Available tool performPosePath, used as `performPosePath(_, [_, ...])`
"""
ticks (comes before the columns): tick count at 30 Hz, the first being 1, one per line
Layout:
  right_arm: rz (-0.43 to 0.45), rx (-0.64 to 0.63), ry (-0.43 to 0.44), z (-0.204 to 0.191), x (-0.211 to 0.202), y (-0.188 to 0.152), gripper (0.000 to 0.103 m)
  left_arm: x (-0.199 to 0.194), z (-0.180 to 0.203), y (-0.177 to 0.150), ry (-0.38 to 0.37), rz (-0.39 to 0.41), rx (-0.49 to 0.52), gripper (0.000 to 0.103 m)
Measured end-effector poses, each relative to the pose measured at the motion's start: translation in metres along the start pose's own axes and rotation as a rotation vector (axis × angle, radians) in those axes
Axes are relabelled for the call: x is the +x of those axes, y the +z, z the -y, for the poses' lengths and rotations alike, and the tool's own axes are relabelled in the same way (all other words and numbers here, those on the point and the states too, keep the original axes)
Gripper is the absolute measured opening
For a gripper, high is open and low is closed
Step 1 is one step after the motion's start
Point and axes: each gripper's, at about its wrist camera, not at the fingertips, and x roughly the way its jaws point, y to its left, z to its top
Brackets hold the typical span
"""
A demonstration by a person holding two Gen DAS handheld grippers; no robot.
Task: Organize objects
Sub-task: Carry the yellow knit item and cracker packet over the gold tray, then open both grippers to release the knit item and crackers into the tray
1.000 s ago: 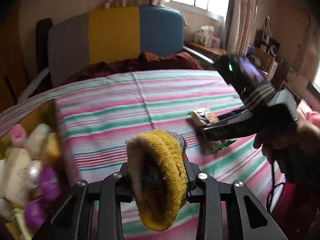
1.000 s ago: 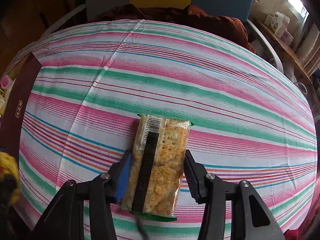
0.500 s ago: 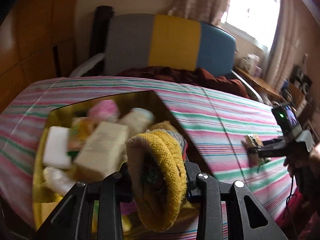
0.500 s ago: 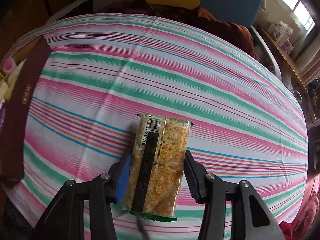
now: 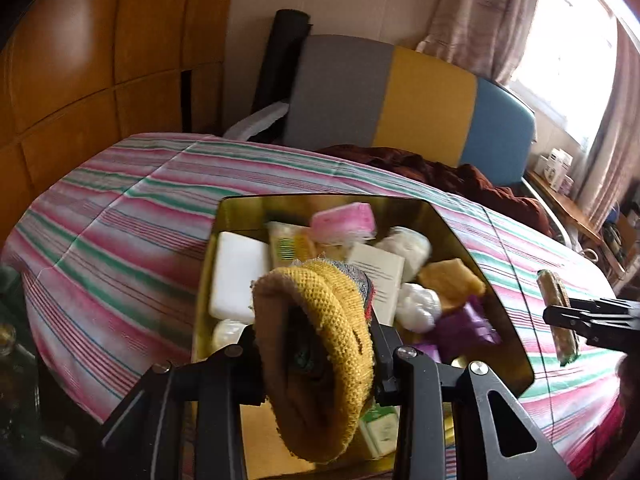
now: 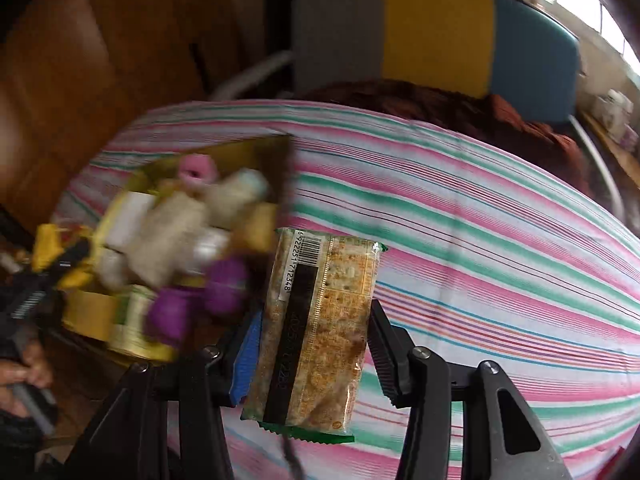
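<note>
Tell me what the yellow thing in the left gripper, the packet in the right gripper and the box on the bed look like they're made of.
Yellow thing: knitted fabric, matte, open mesh stitches visible; likely yarn. Packet: clear glossy plastic film with a printed barcode, crackers showing through. Box: gold and mirror-shiny inside; metal or foil-lined card, can't tell which.

The right gripper point(image 6: 312, 344) clamps a clear-wrapped cracker packet point(image 6: 316, 328) upright between its jaws, barcode at the top, above a striped cloth point(image 6: 480, 240). To the left lies a gold box point(image 6: 92, 316), blurred, crowded with white, pink and purple items. Beside the box, the left gripper point(image 6: 48, 268) shows at the picture's edge.
</note>
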Motion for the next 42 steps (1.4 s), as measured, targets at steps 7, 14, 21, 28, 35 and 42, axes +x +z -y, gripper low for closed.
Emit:
performPosePath(7, [0.009, -0.059, 0.101, -0.055, 0.016, 0.014, 0.05, 0.012, -0.015, 0.006, 0.026, -0.019, 0.005, 0.037])
performPosePath(14, [-0.008, 0.0, 0.136, -0.066, 0.044, 0.035, 0.052, 0.038, -0.017, 0.017, 0.029, -0.05, 0.002, 0.043])
performPosePath(21, [-0.031, 0.015, 0.131, -0.067, 0.063, 0.035, 0.055, 0.052, -0.018, 0.013, 0.036, -0.077, 0.009, 0.059])
performPosePath(28, [-0.008, 0.025, 0.149, -0.064, 0.056, 0.035, 0.062, 0.037, -0.015, 0.01, 0.061, -0.027, 0.012, 0.067])
performPosePath(35, [0.027, -0.002, 0.109, -0.071, 0.042, 0.027, 0.062, 0.013, -0.007, 0.006, 0.1, 0.02, 0.016, 0.067])
performPosePath(42, [0.084, -0.058, 0.022, -0.08, 0.027, 0.014, 0.063, -0.007, -0.002, -0.002, 0.132, 0.045, 0.012, 0.073])
